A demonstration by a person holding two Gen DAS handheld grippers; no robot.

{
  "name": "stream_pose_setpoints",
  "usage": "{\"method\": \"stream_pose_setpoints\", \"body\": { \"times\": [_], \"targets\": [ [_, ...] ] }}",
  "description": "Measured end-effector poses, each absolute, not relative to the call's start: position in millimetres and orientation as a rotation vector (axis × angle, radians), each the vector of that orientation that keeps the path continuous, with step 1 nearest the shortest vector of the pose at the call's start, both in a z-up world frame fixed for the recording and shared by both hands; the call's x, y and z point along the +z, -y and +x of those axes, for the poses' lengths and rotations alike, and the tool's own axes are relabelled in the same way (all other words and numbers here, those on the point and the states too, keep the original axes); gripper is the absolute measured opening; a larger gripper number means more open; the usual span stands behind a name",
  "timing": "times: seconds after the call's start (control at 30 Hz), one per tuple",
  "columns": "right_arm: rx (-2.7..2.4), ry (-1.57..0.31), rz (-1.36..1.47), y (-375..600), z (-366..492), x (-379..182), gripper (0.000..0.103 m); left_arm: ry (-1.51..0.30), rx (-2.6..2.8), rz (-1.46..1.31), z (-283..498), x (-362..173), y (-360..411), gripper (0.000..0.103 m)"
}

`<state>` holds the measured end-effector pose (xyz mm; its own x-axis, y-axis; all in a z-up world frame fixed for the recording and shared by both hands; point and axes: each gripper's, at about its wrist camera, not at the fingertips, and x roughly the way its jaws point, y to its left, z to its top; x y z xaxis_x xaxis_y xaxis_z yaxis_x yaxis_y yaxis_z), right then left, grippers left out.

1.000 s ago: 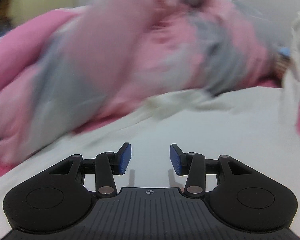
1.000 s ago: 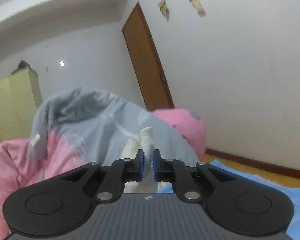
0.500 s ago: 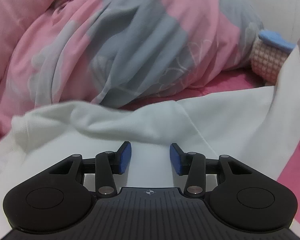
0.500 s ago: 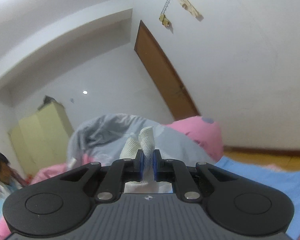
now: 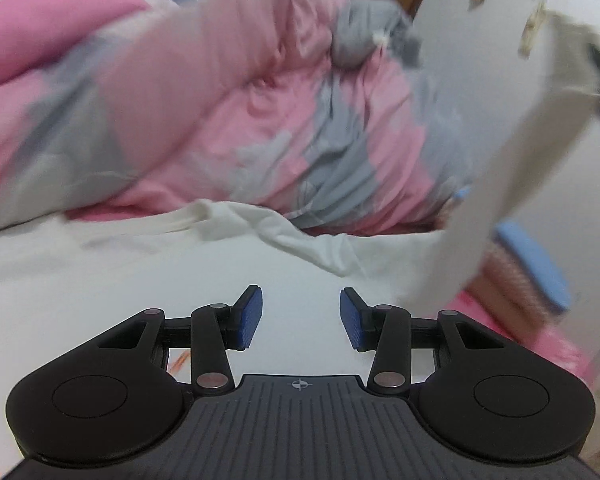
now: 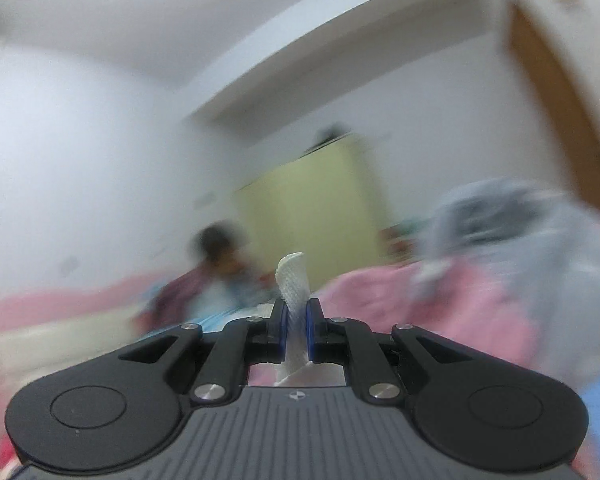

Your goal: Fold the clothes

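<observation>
The right gripper [image 6: 296, 330] had swung round from the door and bare wall toward the yellow wardrobe [image 6: 312, 216] and a seated person [image 6: 216, 280], carrying the white garment [image 5: 220, 276] with it — its fingers clamped on a ribbed edge [image 6: 294, 284]. In the left view that cloth now rose in a taut sheet at the right, the rest lying on the bed before the pink-and-grey quilt [image 5: 228, 108]. Probably a lift to spread it. The left gripper [image 5: 300, 316] hung tilted downward over the cloth, fingers apart and empty.

Left gripper [image 5: 301, 317]: black ribbed body, silver screws, blue-padded fingers [image 5: 249, 316]; right gripper [image 6: 295, 330] identical.
</observation>
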<state>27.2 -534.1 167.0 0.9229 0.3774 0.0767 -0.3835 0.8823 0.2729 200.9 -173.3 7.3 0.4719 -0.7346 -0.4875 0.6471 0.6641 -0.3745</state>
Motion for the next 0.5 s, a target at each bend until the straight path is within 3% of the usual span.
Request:
{"method": "stream_pose_setpoints", "body": {
  "times": [0.13,0.27,0.5],
  "targets": [
    [0.68,-0.099,0.244,449.0,81.3,162.9,0.01,-0.626,-0.829,-0.224,165.2,17.1,105.0,0.043],
    [0.822,-0.288,0.212,351.9,124.4,139.8,0.023,-0.616,-0.766,-0.247,132.1,13.9,56.1,0.044],
    [0.736,-0.308,0.204,339.1,74.6,171.7,0.023,-0.656,-0.701,-0.269,121.4,3.7,16.2,0.044]
  ]
}}
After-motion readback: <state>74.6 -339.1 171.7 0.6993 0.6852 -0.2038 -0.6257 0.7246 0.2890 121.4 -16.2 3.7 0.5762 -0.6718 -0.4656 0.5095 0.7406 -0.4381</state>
